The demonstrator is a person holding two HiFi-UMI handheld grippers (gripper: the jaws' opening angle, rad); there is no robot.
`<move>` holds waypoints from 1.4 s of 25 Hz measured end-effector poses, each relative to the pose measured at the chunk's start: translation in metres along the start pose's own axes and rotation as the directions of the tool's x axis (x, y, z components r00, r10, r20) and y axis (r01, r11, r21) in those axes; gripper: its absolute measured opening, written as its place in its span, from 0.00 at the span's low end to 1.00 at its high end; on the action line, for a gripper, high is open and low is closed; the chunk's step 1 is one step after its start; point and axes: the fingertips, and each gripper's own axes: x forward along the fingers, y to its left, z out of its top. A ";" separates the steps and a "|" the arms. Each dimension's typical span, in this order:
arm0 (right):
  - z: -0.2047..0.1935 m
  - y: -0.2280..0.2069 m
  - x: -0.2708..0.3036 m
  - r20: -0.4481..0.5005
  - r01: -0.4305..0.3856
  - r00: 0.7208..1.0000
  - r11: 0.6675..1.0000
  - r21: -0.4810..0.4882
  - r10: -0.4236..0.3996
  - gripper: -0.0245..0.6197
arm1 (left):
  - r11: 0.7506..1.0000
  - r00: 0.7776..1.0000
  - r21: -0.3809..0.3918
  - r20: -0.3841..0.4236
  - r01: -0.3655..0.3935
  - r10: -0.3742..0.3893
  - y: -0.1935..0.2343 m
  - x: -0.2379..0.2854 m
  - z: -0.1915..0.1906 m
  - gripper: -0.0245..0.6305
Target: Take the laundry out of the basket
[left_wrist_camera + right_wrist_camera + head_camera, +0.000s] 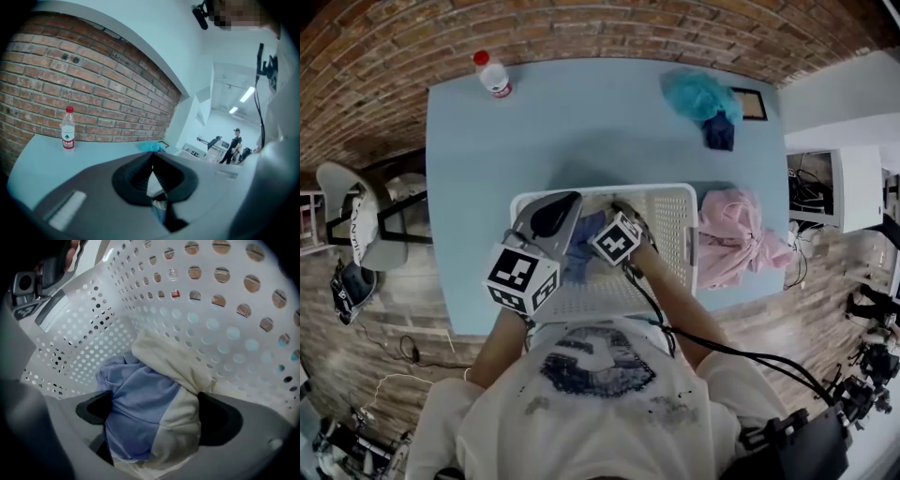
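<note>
One bottle [494, 75] is noted beyond the basket [673, 220], far left. Two grippers are counted. The left gripper [152, 163] is held over the basket's near-left rim, jaws pressed together on nothing. The right gripper [154, 414] is pointed down into the single white perforated basket, jaws spread wide around two garments: one crumpled blue garment [136, 404], one cream garment [174, 359] draped over it. Beyond the basket's right corner lie one teal cloth [694, 92] and one dark blue cloth [719, 133]. One pink garment [733, 236] is recorded just beside its right wall.
</note>
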 end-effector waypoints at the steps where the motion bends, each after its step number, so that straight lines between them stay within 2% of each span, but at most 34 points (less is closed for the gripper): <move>1: -0.001 -0.001 0.002 -0.010 0.012 1.000 1.000 -0.013 -0.012 0.93 | 1.000 1.000 0.000 -0.001 0.000 0.000 0.000 0.000 0.000 0.02; 7: -0.006 -0.002 0.010 -0.076 0.057 0.995 0.995 -0.078 -0.063 0.90 | 1.000 1.000 -0.008 -0.002 -0.006 0.006 0.002 -0.002 0.000 0.02; 12: -0.004 -0.010 0.001 -0.076 0.073 0.994 0.995 -0.072 -0.079 0.53 | 1.000 1.000 -0.005 -0.001 -0.015 0.015 0.003 -0.006 0.000 0.02; 16: -0.002 -0.009 -0.003 -0.058 0.049 0.997 0.998 -0.046 -0.052 0.35 | 1.000 1.000 0.001 -0.002 -0.025 0.025 0.003 -0.010 -0.001 0.02; 19: -0.002 -0.010 -0.005 -0.040 0.017 0.999 1.000 -0.009 -0.018 0.27 | 1.000 1.000 0.001 -0.005 -0.029 0.029 0.004 -0.012 -0.001 0.02; 26: -0.012 -0.011 -0.010 -0.034 -0.020 0.999 0.994 0.106 0.024 0.20 | 0.999 0.999 -0.008 -0.008 -0.035 0.035 0.006 -0.016 -0.004 0.02; 30: -0.007 -0.007 -0.025 0.020 -0.054 0.998 0.988 0.147 0.052 0.19 | 0.999 0.999 -0.008 -0.004 -0.042 0.042 0.006 -0.020 -0.004 0.02; 35: 0.007 -0.002 -0.053 0.103 -0.059 0.994 0.987 0.151 0.044 0.19 | 0.999 0.999 0.005 0.003 -0.046 0.046 0.005 -0.025 -0.001 0.02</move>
